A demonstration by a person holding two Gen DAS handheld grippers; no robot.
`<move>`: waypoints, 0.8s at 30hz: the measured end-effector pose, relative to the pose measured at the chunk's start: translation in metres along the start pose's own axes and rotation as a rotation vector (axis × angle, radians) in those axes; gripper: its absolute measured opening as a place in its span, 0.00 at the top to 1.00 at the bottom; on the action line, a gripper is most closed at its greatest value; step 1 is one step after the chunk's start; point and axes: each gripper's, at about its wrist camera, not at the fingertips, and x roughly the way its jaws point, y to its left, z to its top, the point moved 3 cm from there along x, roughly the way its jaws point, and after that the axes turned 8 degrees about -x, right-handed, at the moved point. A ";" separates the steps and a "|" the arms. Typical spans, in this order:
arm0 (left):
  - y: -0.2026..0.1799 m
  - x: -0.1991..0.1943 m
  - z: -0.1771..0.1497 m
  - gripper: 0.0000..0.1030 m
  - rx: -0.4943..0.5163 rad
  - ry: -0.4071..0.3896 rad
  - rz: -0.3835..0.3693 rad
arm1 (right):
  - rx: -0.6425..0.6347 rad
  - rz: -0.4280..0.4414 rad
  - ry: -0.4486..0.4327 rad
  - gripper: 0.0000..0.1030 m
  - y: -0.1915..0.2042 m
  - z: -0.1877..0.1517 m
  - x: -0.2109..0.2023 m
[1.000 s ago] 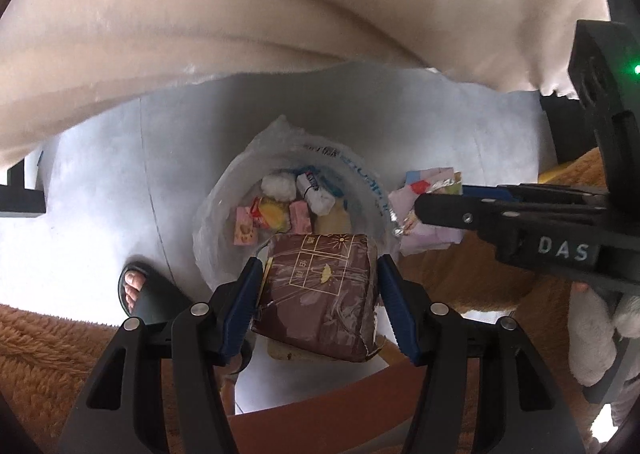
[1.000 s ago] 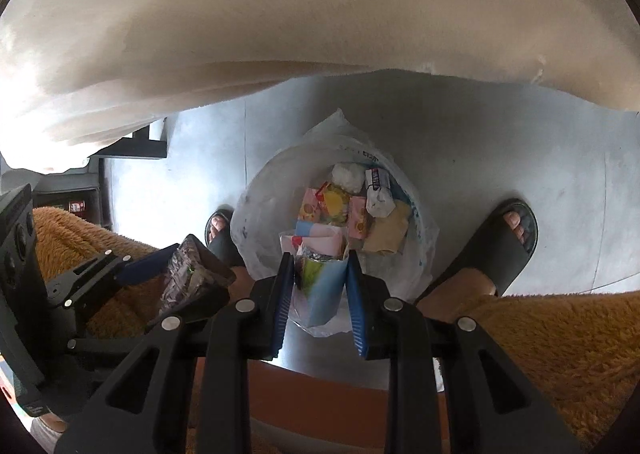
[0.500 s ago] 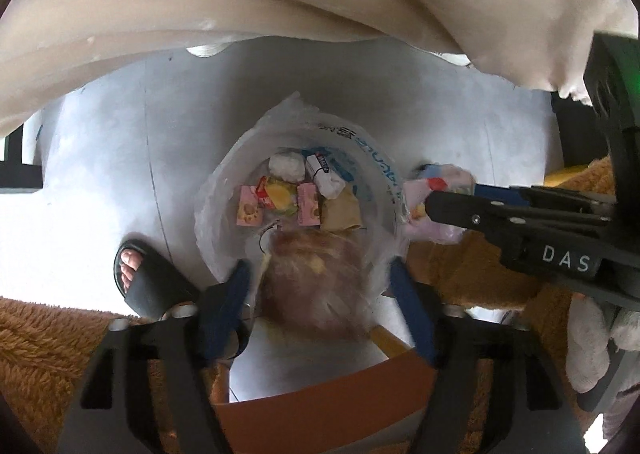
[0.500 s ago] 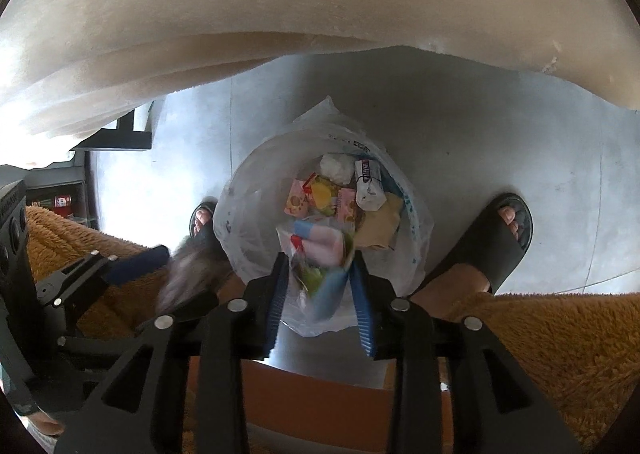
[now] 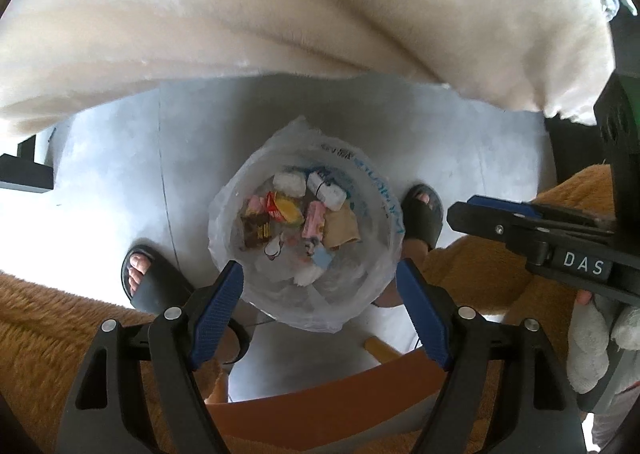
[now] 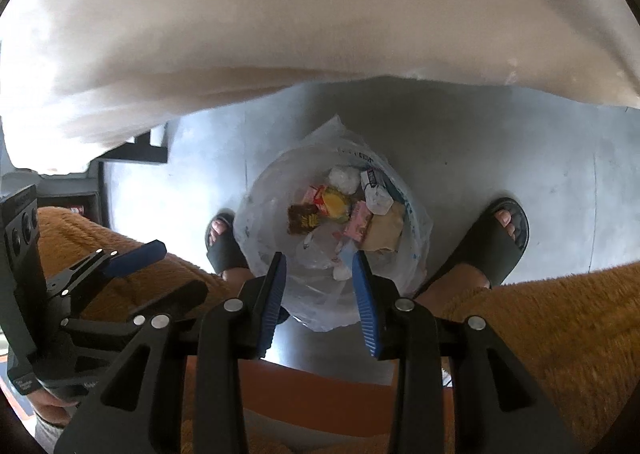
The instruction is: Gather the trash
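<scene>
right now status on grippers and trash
Left gripper open, empty. Right gripper open, empty. Brown packet in bin bag. Nothing blocking.

The left gripper (image 5: 320, 306) hangs over the trash bag (image 5: 360, 294) with its blue pads (image 5: 218, 304) wide apart and nothing between them. Inside the bag lie a brown packet (image 5: 256, 232), a yellow wrapper (image 5: 289, 210), a pink packet (image 5: 313, 219) and white tissue (image 5: 289, 183). The right gripper (image 5: 460, 210) pokes in from the right, looking empty. Two feet in black sandals (image 5: 149, 281) stand on the grey floor (image 5: 120, 182).
</scene>
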 end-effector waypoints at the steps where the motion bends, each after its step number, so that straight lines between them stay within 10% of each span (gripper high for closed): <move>1: 0.000 -0.005 -0.001 0.25 -0.003 -0.010 -0.004 | -0.001 0.002 -0.011 0.66 0.002 -0.002 -0.005; 24: -0.044 -0.173 -0.001 0.25 0.067 -0.394 -0.054 | -0.158 -0.010 -0.339 0.66 0.048 -0.005 -0.166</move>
